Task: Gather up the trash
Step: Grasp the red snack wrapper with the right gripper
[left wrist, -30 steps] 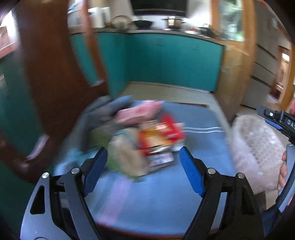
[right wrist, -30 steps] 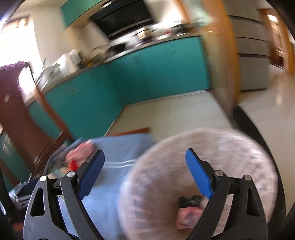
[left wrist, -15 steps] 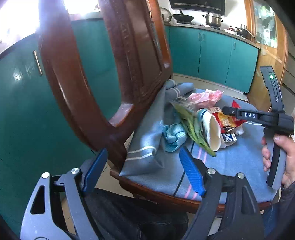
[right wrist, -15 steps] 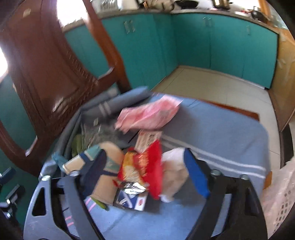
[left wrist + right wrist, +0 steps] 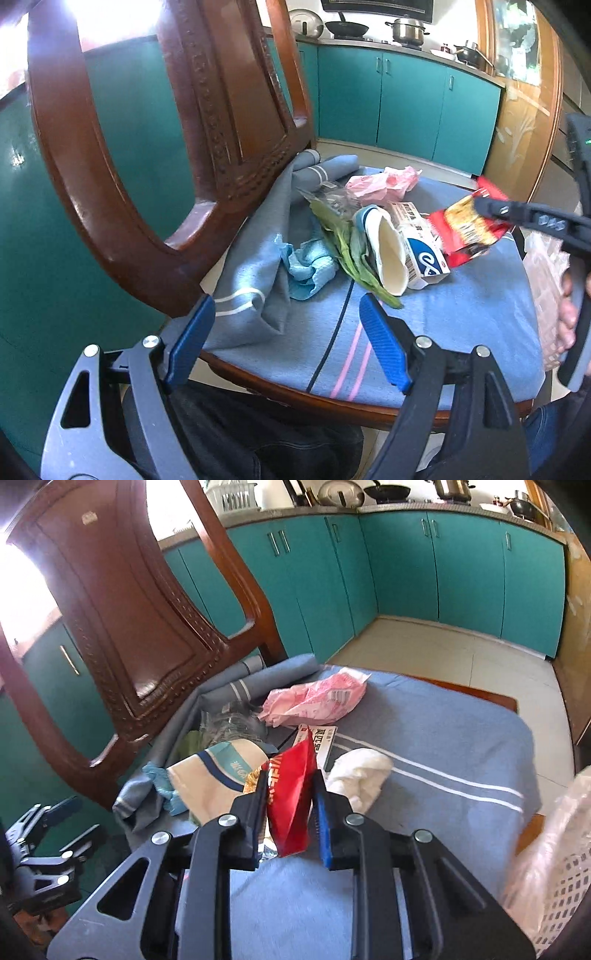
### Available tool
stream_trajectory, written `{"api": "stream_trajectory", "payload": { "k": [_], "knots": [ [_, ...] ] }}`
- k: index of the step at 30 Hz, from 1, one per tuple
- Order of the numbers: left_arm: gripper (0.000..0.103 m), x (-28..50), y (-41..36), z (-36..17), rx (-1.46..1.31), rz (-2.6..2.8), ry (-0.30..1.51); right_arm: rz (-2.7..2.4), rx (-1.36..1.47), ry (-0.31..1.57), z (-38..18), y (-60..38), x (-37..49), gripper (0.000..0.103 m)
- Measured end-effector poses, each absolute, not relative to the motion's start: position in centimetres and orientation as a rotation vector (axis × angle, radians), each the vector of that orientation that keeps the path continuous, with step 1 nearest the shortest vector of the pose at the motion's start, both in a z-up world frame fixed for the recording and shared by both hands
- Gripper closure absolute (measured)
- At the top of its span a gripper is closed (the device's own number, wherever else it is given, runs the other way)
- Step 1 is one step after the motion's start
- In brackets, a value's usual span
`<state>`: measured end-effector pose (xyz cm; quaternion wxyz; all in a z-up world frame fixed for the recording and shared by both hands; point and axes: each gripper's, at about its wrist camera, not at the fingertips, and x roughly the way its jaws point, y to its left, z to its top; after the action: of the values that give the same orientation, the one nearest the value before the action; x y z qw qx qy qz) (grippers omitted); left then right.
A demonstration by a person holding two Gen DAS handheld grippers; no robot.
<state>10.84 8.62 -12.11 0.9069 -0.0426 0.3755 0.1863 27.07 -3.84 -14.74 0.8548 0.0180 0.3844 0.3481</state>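
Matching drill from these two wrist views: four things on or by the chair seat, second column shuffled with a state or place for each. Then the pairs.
Things:
1. red snack packet
2. pink plastic bag
3. paper cup
4. left tongs

States or places:
A. lying on its side, mouth toward the left camera
B. open, holding nothing
C. pinched in the right tongs
D. crumpled at the far side of the trash pile, on the blue cloth

Pairs: 1-C, 2-D, 3-A, 4-B
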Motion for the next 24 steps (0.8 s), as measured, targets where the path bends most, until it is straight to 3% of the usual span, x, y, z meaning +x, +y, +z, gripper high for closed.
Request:
{"api": "stream_trajectory", "payload": {
  "k": [7, 14, 19, 24],
  "knots": [
    [0.022, 10.9, 8.2, -12.2, -0.093, 0.38, 0.786, 0.692, 0.091, 0.814, -14.8, -6.6, 27.2, 0.076],
    [0.022, 11.0, 7.3, -12.5, -0.07, 0.352, 0.797, 0.683, 0.074, 0.85, -16.5, -4.6, 27.9, 0.056],
    [0.02, 10.6, 7.7, -12.2, -0.073, 0.363, 0.791, 0.666, 0.053, 0.888, -17.1, -3.6, 28.6, 0.032],
    [0.02, 10.7, 8.7, -12.7, -0.102, 0.38, 0.802, 0.694, -0.158, 0.91, -18.1, -1.3, 26.8, 0.019]
  ]
}}
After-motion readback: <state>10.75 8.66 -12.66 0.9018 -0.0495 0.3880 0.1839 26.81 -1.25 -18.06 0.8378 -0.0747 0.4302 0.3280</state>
